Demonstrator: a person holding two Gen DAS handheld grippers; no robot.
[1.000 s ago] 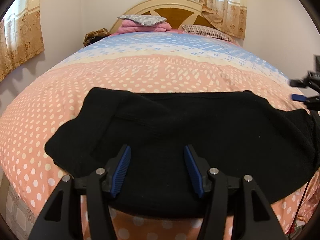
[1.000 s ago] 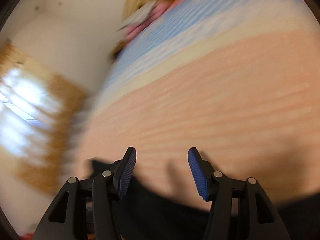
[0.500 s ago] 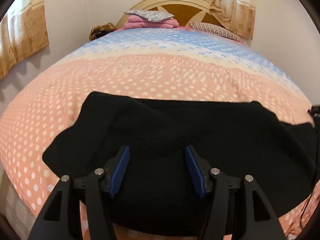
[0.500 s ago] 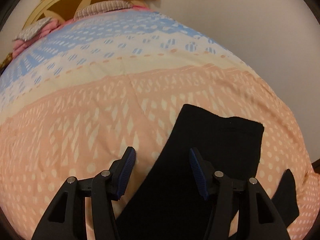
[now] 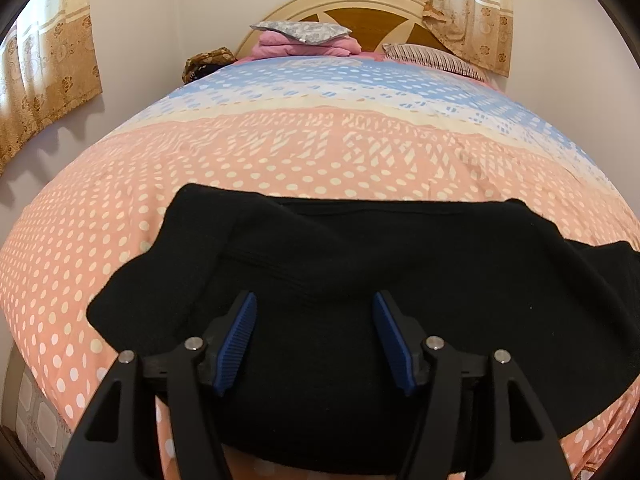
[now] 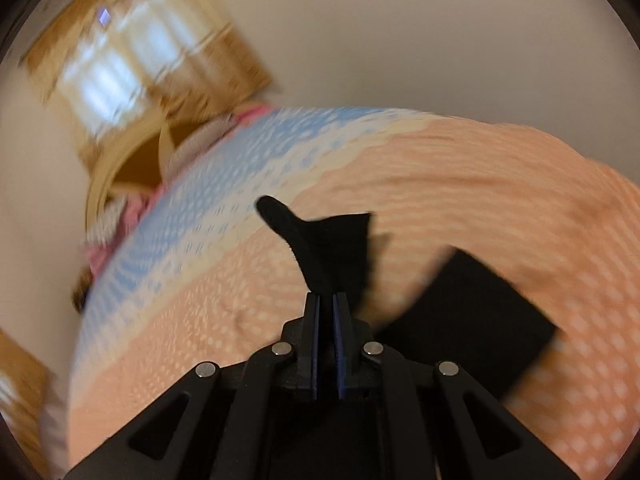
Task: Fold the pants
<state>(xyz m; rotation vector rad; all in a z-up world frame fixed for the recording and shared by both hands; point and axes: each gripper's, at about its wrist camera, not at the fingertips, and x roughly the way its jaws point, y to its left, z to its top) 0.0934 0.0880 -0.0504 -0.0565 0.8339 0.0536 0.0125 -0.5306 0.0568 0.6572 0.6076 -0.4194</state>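
Black pants (image 5: 360,264) lie spread across the bedspread (image 5: 280,152). Right gripper (image 6: 326,300) is clenched on a pant-leg end (image 6: 320,240), lifted; left gripper (image 5: 314,320) hovers released above them. Risk: thin pinch slipping during a fast carry, spoiling the fold

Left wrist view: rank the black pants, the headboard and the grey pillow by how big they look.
1. Black pants, though nearest the camera.
2. Headboard.
3. Grey pillow, smallest.
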